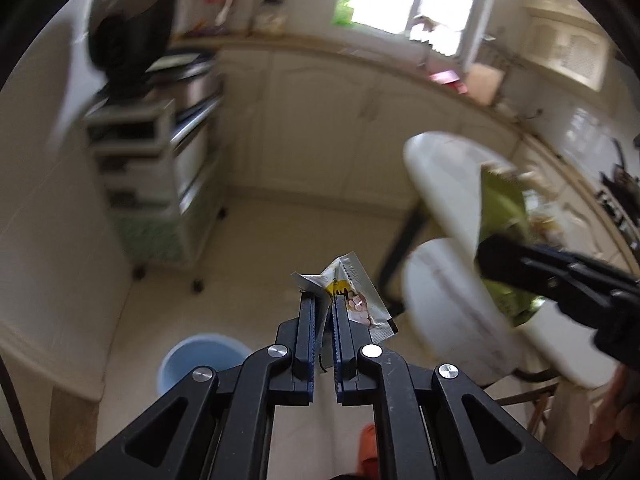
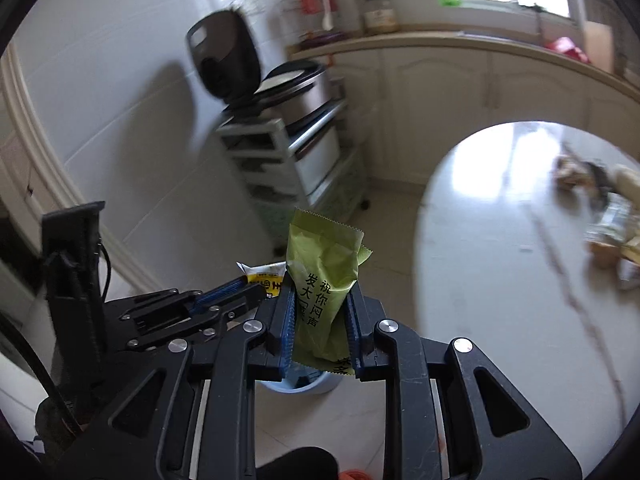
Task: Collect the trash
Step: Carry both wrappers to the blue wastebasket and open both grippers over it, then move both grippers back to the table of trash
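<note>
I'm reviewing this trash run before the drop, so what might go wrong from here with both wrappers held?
1. The left gripper pinches the silver wrapper only by an edge, so it might slip out short of the blue bin.
2. The right gripper carries the green wrapper right beside the left one; the two could bump over the small bin.

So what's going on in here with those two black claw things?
A person is picking up litter in a kitchen with a handheld gripper in each hand. The left gripper is clamped on a small silver and yellow wrapper, and the right gripper is clamped on a green snack packet. Both are held above the floor near a blue bin, where the trash seems headed. More litter lies on the white table.
</note>
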Demonstrator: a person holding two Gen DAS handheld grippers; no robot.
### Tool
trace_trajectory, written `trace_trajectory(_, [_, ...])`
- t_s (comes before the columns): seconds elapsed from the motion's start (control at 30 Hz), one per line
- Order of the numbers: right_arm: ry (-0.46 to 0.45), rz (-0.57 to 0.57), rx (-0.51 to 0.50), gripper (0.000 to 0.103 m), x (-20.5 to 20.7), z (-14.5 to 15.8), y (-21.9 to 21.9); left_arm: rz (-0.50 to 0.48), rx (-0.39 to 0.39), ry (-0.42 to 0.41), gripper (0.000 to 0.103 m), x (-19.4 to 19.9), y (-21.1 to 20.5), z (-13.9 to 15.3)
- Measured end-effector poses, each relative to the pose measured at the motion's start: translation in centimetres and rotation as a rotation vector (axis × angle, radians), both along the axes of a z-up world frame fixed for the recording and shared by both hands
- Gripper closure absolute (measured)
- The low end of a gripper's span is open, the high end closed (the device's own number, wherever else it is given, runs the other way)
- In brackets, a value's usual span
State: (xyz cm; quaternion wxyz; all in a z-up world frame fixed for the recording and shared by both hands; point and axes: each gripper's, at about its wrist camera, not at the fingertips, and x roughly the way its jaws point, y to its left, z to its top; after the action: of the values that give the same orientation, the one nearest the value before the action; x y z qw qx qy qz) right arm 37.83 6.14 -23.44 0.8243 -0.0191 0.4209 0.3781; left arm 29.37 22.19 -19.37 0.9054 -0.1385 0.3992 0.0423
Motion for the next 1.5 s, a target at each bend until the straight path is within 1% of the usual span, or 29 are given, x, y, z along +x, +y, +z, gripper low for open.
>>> trace_trajectory(0.07, [0.023, 0.050, -0.016, 0.082, -0.1, -1.9, 3.4, 0.056, -0.011, 0.056, 0.100, -0.5, 3.3, -2.5])
trace_trajectory(0.13, [0.044, 0.088, -0.041, 0.082, -0.2, -4.1, 6.5, 0.105, -0.045, 0.109, 0.100, -0.8, 6.1, -4.9])
trace_trajectory(0.27, [0.106, 0.129, -0.091, 0.082, 0.6, -8.7, 10.8, 0.164, -0.076, 0.186, 0.100, -0.6, 9.5, -8.6])
trace_trajectory(0.33, [0.148, 0.136, -0.100, 0.082, 1.4, -11.0, 12.0, 0.179, -0.093, 0.204, 0.099, -0.3, 10.4, -9.7])
trace_trajectory(0.4, [0.177, 0.141, -0.126, 0.082, 2.0, -13.2, 13.2, 0.192, -0.091, 0.227, 0.099, 0.1, 11.3, -10.8])
trace_trajectory(0.47, [0.205, 0.145, -0.128, 0.082, 2.4, -14.8, 13.9, 0.203, -0.096, 0.253, 0.098, 0.7, 12.2, -11.6])
trace_trajectory(0.57, [0.224, 0.146, -0.146, 0.082, 2.6, -16.7, 15.2, 0.223, -0.100, 0.275, 0.091, 2.1, 13.1, -12.3])
trace_trajectory(0.63, [0.241, 0.148, -0.148, 0.082, 2.9, -17.5, 15.8, 0.242, -0.108, 0.282, 0.079, 3.3, 13.8, -12.8])
trace_trajectory(0.7, [0.254, 0.154, -0.148, 0.081, 3.0, -18.2, 16.3, 0.273, -0.100, 0.286, 0.079, 3.5, 14.2, -12.8])
trace_trajectory(0.77, [0.257, 0.164, -0.143, 0.079, 2.9, -18.3, 16.9, 0.299, -0.100, 0.283, 0.078, 3.4, 14.3, -12.5])
trace_trajectory(0.8, [0.255, 0.169, -0.136, 0.074, 2.8, -18.3, 17.2, 0.307, -0.097, 0.282, 0.076, 3.4, 14.3, -12.3])
trace_trajectory(0.83, [0.254, 0.168, -0.127, 0.071, 2.8, -18.3, 17.5, 0.311, -0.090, 0.280, 0.075, 2.6, 13.9, -12.2])
trace_trajectory(0.87, [0.254, 0.170, -0.115, 0.062, 2.8, -18.2, 17.6, 0.318, -0.075, 0.272, 0.075, 2.4, 13.9, -11.6])
trace_trajectory(0.97, [0.226, 0.168, -0.091, 0.054, 2.3, -17.0, 17.6, 0.329, -0.044, 0.248, 0.073, 0.7, 13.1, -9.9])
trace_trajectory(1.03, [0.210, 0.165, -0.078, 0.051, 2.0, -15.9, 17.3, 0.331, -0.032, 0.225, 0.069, -0.7, 12.2, -8.9])
trace_trajectory(1.1, [0.203, 0.163, -0.065, 0.044, 1.8, -14.8, 16.8, 0.330, -0.019, 0.201, 0.066, -1.3, 11.2, -7.5])
trace_trajectory(1.13, [0.205, 0.162, -0.059, 0.043, 1.7, -14.2, 16.4, 0.336, -0.008, 0.191, 0.064, -1.8, 10.9, -7.0])
trace_trajectory(1.17, [0.202, 0.161, -0.056, 0.039, 1.7, -13.8, 16.3, 0.340, -0.001, 0.183, 0.064, -2.4, 10.7, -6.7])
trace_trajectory(1.2, [0.199, 0.157, -0.057, 0.034, 1.7, -13.4, 16.0, 0.352, 0.007, 0.176, 0.063, -2.9, 10.3, -6.1])
trace_trajectory(1.27, [0.195, 0.150, -0.046, 0.030, 1.6, -12.7, 15.5, 0.367, 0.017, 0.166, 0.059, -3.7, 9.6, -5.3])
trace_trajectory(1.37, [0.165, 0.137, -0.030, 0.029, 1.2, -10.9, 14.6, 0.379, 0.042, 0.155, 0.058, -5.3, 8.1, -3.6])
trace_trajectory(1.5, [0.110, 0.109, 0.013, 0.026, 0.1, -7.1, 11.8, 0.369, 0.075, 0.114, 0.057, -7.1, 5.2, -0.7])
